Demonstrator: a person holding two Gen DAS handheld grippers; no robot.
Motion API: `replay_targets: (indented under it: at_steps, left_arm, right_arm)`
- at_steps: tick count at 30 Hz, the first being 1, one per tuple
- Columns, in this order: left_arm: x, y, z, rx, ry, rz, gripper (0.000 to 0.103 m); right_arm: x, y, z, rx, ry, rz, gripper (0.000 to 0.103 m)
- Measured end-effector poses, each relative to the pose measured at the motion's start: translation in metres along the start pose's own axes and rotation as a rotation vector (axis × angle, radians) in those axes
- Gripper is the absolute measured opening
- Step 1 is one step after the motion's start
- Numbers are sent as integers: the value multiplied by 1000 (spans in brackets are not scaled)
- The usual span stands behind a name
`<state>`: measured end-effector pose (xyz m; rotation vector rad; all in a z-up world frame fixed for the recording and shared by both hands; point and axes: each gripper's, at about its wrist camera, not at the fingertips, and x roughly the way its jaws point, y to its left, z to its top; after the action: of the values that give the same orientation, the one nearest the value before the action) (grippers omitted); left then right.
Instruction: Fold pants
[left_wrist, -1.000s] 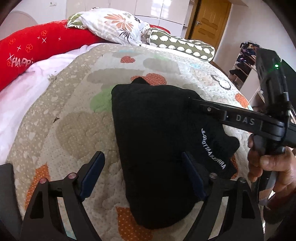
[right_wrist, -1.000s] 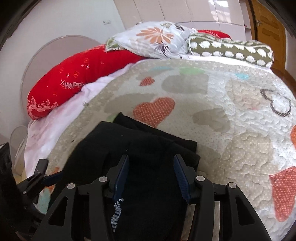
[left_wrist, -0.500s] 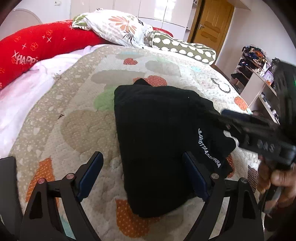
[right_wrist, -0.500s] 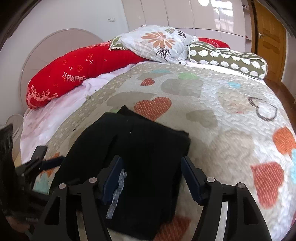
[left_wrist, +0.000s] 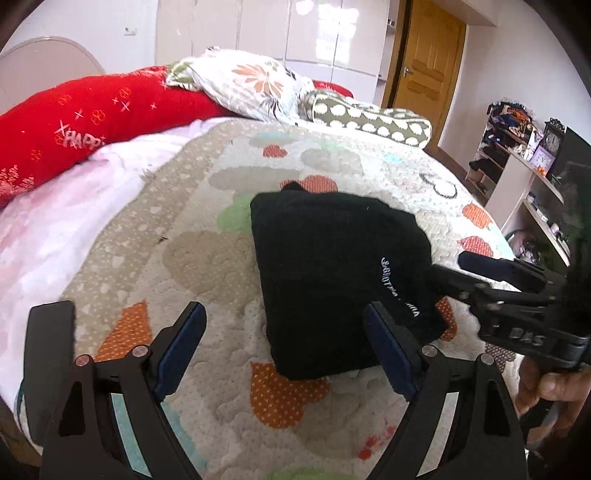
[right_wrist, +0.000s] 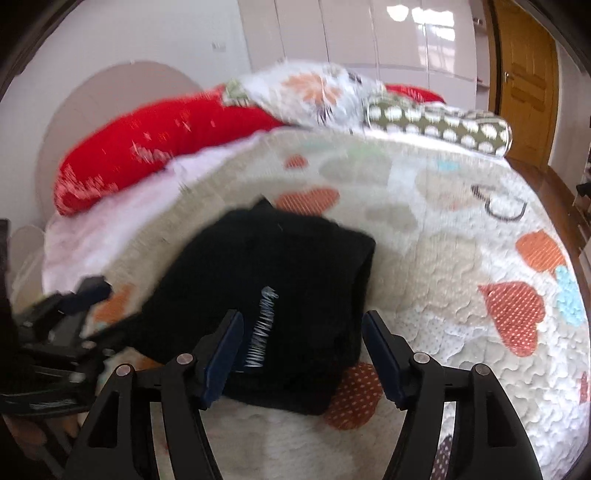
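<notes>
The black pants (left_wrist: 332, 273) lie folded into a compact rectangle on the heart-patterned quilt (left_wrist: 207, 266), white lettering on the near right edge. They also show in the right wrist view (right_wrist: 280, 280). My left gripper (left_wrist: 284, 343) is open and empty, held above the quilt just in front of the pants. My right gripper (right_wrist: 303, 354) is open and empty, raised over the near end of the pants. The right gripper also shows in the left wrist view (left_wrist: 476, 273), at the right of the pants.
A long red pillow (left_wrist: 92, 118), a floral pillow (left_wrist: 251, 81) and a green dotted bolster (left_wrist: 373, 122) lie at the bed's head. A shelf unit (left_wrist: 524, 177) with a clock stands to the right, beside a wooden door (left_wrist: 424, 62).
My right gripper opened, let go of the pants and drew back and up. My left gripper also pulled back from the pants. The pants stay folded on the quilt.
</notes>
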<state>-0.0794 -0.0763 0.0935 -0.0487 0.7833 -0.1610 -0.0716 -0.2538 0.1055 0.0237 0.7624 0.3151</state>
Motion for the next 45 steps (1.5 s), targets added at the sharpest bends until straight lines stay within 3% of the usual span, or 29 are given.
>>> replay_targets:
  at_steps: [4,14,45]
  left_arm:
    - [-18,-3,1,1,-44,16,88]
    - [-43,-9,-2,16,-95,79,90]
    - [-52,-13,-7,19,-102,81,90]
  right_arm:
    - [-27,12,-3,-5,-74,-27,83]
    - [-44,12,-11,47,-92,-51,84]
    - [-49,18,-16,40,-62,-45,84]
